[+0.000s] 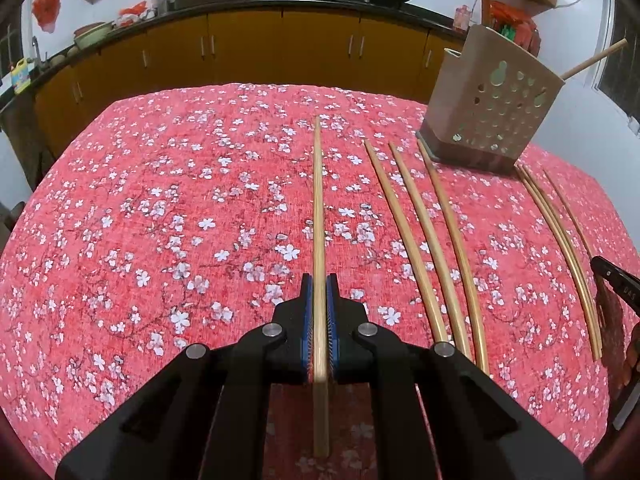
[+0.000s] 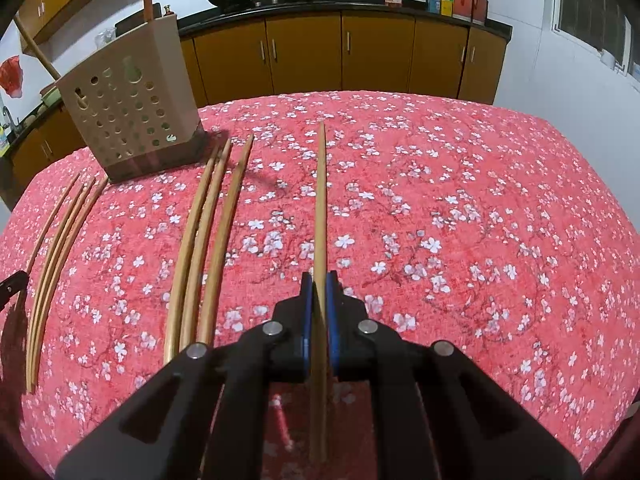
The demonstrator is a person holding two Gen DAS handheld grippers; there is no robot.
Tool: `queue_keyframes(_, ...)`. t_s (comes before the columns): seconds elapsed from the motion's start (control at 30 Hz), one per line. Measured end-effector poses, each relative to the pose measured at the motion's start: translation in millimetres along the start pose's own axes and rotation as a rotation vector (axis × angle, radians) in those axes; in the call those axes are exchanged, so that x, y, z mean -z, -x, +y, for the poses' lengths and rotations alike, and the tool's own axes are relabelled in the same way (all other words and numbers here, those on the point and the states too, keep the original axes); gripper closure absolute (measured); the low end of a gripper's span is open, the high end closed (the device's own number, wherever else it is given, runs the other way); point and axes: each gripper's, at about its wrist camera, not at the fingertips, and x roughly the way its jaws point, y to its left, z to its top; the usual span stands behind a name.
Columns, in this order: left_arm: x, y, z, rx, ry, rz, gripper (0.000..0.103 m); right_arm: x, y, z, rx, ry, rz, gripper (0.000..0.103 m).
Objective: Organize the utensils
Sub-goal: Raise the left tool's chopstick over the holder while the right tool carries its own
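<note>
You are holding the left gripper (image 1: 319, 280) with its blue-padded fingers (image 1: 307, 320) clamped on one chopstick (image 1: 318, 208), and the right gripper (image 2: 319, 278) is pinching a second chopstick (image 2: 321, 208) the same way. Both sticks are pointing out over the floral-clothed counter (image 1: 160, 220). The perforated utensil holder (image 1: 492, 96) is standing at the counter's far side, two sticks already leaning inside. Three loose chopsticks (image 1: 432, 248) are lying in front of the holder toward the left gripper, and three more (image 2: 204, 240) toward the right gripper.
</note>
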Motion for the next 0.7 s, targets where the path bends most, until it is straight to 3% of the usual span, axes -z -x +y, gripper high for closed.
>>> queue_keyframes(0.7,-2.0,1.0,-4.7,-0.004,-0.003,0.004,0.095,1.6,3.2,-1.2,-0.014,-0.015,0.002,0.094)
